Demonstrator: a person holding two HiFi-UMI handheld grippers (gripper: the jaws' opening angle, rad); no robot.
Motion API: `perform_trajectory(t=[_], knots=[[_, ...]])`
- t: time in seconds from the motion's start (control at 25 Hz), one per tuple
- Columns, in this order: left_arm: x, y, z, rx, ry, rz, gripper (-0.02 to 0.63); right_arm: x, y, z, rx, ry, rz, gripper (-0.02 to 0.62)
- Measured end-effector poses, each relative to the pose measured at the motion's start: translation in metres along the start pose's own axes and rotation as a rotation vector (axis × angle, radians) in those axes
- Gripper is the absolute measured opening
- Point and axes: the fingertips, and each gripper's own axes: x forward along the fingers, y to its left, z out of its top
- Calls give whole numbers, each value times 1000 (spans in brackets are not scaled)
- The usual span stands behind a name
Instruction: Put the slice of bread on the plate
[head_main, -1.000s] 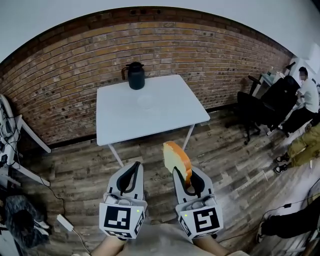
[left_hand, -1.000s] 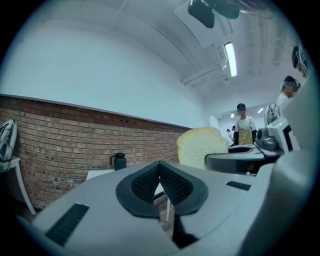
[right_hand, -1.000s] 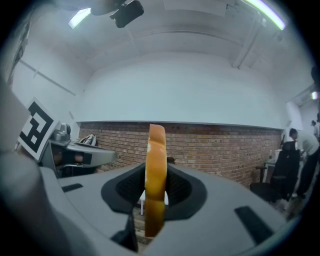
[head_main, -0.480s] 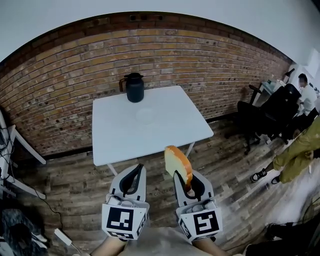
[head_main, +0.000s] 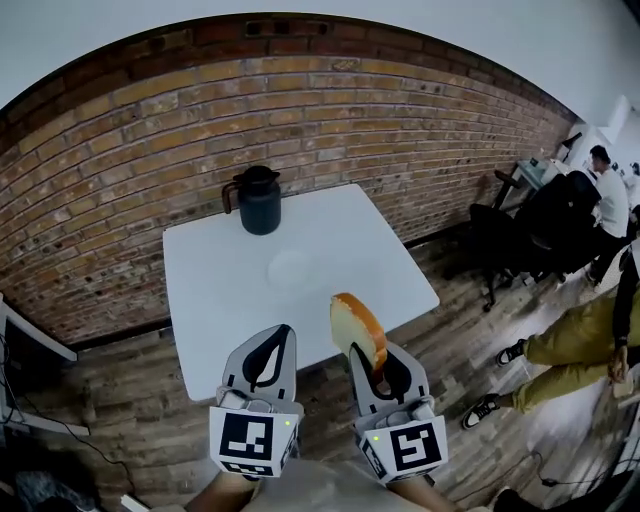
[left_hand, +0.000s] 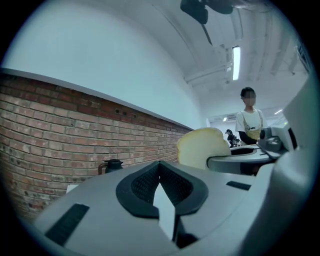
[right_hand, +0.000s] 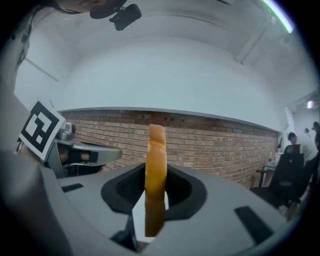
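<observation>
A red brick wall topped with white plaster backs a white square table on wooden plank flooring, black office chairs to the right.

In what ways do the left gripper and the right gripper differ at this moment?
The right gripper is shut on the slice of bread, held on edge; the left gripper holds nothing. The left jaws meet at the tips; the right jaws stand apart by the slice's thickness. Both point toward the white table.
</observation>
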Motion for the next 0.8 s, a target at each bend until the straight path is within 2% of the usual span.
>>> perform_trajectory(t=[0.32,0.68,0.8], knots=[[88,70,3,-33,37,-57,11,105,-19,7,3,52,-57,97],[136,105,-17,-17,99,-64,11,166,-33,-8,32,80,-57,97],[145,110,-23,-39,115,-57,11,179,-39,-13,27,97,-46,97]])
